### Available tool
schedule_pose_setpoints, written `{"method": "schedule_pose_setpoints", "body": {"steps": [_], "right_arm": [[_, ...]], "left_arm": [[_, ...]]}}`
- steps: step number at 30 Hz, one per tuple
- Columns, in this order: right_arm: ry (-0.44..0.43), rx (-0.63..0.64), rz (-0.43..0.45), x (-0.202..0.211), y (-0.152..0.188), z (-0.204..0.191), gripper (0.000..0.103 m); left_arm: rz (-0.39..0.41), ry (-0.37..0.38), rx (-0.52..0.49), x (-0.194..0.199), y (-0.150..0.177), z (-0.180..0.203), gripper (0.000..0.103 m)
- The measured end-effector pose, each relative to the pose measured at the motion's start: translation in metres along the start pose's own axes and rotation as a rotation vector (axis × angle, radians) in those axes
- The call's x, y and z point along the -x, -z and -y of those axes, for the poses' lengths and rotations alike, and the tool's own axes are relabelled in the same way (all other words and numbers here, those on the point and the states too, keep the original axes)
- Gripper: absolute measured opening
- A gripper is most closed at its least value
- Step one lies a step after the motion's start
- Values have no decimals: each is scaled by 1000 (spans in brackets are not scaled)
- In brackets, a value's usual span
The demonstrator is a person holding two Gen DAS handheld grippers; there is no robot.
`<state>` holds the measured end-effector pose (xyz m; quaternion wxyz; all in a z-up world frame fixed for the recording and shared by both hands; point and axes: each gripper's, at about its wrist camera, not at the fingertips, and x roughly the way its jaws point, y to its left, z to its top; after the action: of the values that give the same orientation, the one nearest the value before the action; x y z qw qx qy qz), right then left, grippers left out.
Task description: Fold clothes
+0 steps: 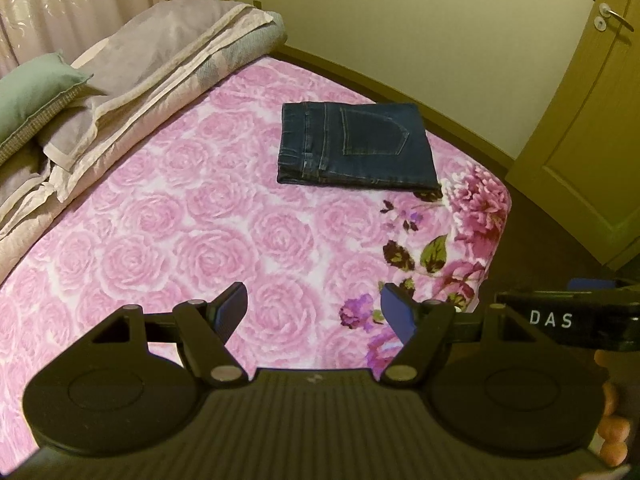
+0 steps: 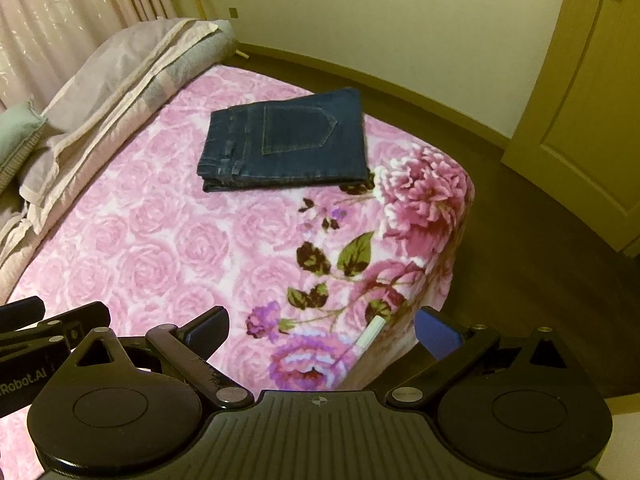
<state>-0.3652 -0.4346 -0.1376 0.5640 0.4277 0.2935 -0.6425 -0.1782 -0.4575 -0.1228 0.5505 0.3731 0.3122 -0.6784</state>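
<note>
One pair of dark blue denim jeans (image 1: pixel 356 148) lies on the pink rose-print bedspread (image 1: pixel 180 220), folded into a compact, roughly rectangular stack of several layers. The uppermost face shows a back pocket (image 1: pixel 374 132) with tan contrast stitching, its pointed end directed toward the right in both views. The waistband, with a belt loop, runs along the left edge of the stack. Layer edges are visible at the near left corner, reasonably aligned. The stack lies flat near the far right part of the bed, close to its far edge, just beside the large printed peony (image 1: pixel 480 200) at the bedspread's corner.
</note>
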Motion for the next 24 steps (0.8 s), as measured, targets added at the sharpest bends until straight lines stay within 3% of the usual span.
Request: {"method": "schedule_pose_setpoints", "body": {"steps": [13,24], "right_arm": [[4,-17,-17,-17,-3,-3,102],[2,-20,-1,-10,2,8,102]], "left_arm": [[-4,-12,-24,-19,-15,1,71],[57,-11,-30,-8,-13,15,71]]}}
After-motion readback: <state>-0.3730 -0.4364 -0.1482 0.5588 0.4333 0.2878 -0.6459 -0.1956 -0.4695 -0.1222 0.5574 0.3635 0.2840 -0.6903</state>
